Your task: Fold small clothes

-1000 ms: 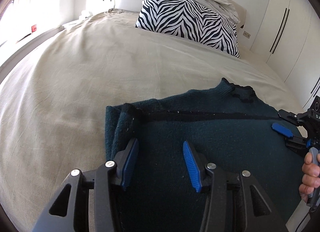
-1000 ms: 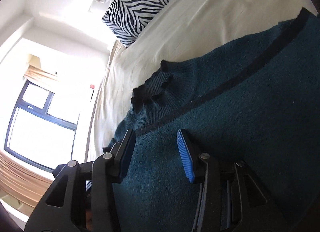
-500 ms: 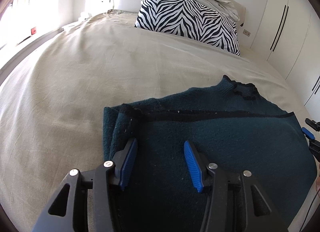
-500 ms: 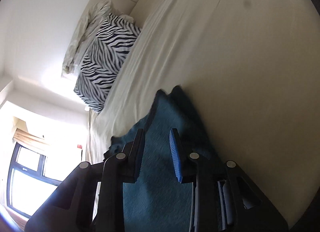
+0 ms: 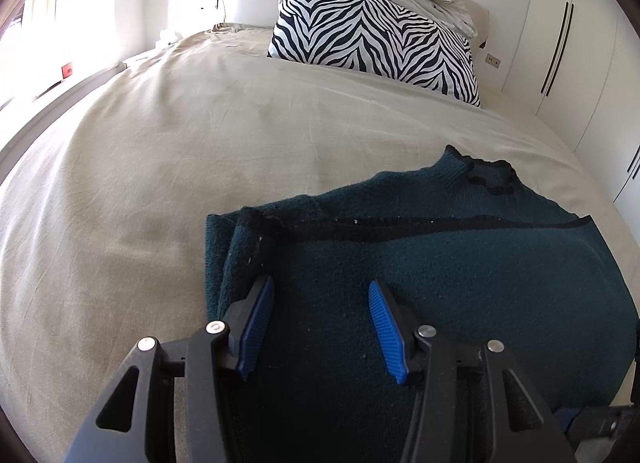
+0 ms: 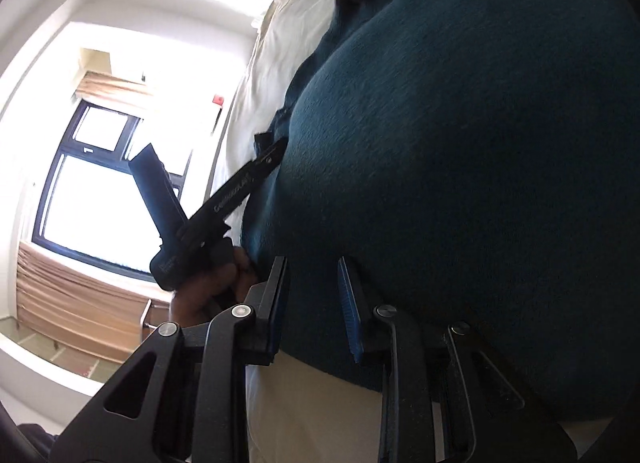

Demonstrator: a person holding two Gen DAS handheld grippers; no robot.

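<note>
From my left wrist view, the beige bed cover (image 5: 168, 167) runs wide and bare from the left edge to the dark teal sweater (image 5: 460, 275), which lies partly folded on the near right part of the bed, its collar toward the headboard. A zebra-print pillow (image 5: 376, 43) leans at the head, with white wardrobe doors (image 5: 560, 47) past the bed's right edge. My left gripper (image 5: 318, 319) hovers over the sweater's left folded edge, jaws parted, and I see nothing pinched between them. At the bottom right a black piece with a blue tip, cut off by the frame, is hard to identify.

In the blurred right wrist view, a window (image 6: 100, 199) fills the left, and a hand (image 6: 208, 287) holds the left gripper's handle. My right gripper (image 6: 312, 303) sits at the sweater's near edge; its jaws are closing with the fabric's edge between them, though I cannot tell whether they press on it.
</note>
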